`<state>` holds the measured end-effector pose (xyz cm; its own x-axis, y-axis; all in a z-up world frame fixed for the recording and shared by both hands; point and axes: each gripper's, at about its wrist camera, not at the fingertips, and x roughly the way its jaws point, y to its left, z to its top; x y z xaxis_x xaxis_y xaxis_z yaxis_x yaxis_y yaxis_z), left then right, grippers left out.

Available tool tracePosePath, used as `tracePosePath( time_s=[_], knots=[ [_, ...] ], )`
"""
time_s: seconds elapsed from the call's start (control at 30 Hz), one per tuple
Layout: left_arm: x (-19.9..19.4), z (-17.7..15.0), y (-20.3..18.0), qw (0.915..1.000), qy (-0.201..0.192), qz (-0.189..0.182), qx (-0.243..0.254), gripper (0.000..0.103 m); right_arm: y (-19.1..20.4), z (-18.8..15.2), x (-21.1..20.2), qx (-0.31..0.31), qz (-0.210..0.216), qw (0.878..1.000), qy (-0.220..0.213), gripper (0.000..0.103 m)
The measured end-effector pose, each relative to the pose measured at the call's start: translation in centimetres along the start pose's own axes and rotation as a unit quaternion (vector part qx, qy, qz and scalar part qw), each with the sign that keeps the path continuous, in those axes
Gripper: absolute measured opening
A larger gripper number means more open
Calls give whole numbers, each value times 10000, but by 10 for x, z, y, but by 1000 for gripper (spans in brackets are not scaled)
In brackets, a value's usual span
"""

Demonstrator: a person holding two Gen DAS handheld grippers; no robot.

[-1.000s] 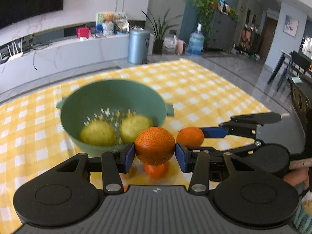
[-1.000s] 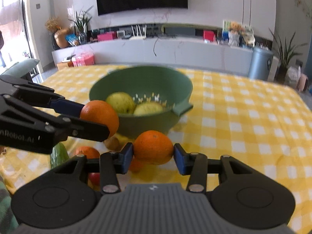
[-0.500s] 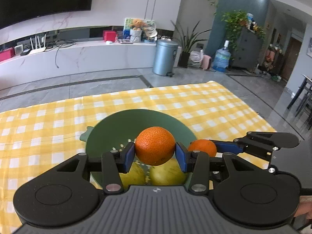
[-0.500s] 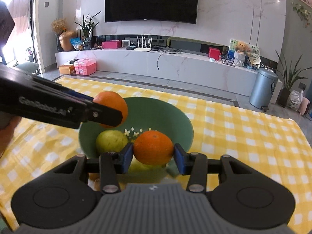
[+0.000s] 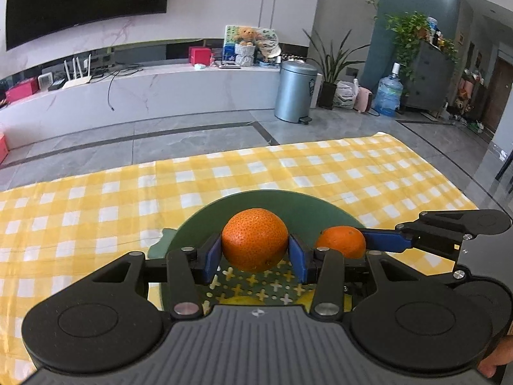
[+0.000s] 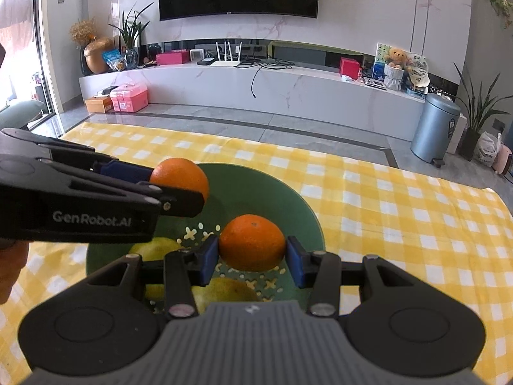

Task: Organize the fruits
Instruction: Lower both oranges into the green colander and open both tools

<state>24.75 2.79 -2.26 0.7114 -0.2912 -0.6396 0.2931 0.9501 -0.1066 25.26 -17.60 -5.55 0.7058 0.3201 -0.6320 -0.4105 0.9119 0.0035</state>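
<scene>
Two oranges are being held above a green colander bowl (image 6: 288, 199), which is sitting at the lower centre of both frames on a yellow checked cloth. The larger orange (image 5: 255, 239) is being clamped between blue pads at the centre of the left wrist view; the second orange (image 6: 252, 242) is being gripped likewise in the right wrist view. Two yellow-green fruits (image 6: 224, 290) are lying on the bowl's perforated bottom.

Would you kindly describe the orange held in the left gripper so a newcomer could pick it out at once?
Start at the yellow checked tablecloth and find the green perforated bowl on it. Two oranges hang above that bowl, each clamped between blue-padded jaws. The left gripper's orange is the rounder one with the coarser, pebbled skin; the right gripper's orange beside it looks smoother and flatter.
</scene>
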Motion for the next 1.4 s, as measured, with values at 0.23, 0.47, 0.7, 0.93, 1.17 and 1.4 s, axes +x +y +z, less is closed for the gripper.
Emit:
tracePosePath(
  time_s=[0.23, 0.47, 0.7, 0.93, 1.17, 1.4],
  knots=[
    [14, -3, 13, 9996, 181, 145, -177, 51, 8, 5, 25, -6, -37, 9998, 169, 42],
    [25, -11, 21, 9983, 469, 163, -307, 51, 12, 4, 41, -32, -17, 9991, 426, 42],
    [27, -15, 12, 9986, 500, 193, -36, 51, 17, 0, 49, -229, -101, 9979, 597, 43],
    [26, -16, 10, 9987, 471, 174, -55, 58, 16, 1, 49, -365, -98, 9967, 718, 43],
    [16, -12, 9, 9995, 285, 79, -106, 68, 16, 0, 41, -298, -93, 9976, 621, 54],
    [-6, -8, 2, 10000, 30, 44, 53, 68, 17, 0, 20, -356, -223, 9986, 333, 58]
  ],
)
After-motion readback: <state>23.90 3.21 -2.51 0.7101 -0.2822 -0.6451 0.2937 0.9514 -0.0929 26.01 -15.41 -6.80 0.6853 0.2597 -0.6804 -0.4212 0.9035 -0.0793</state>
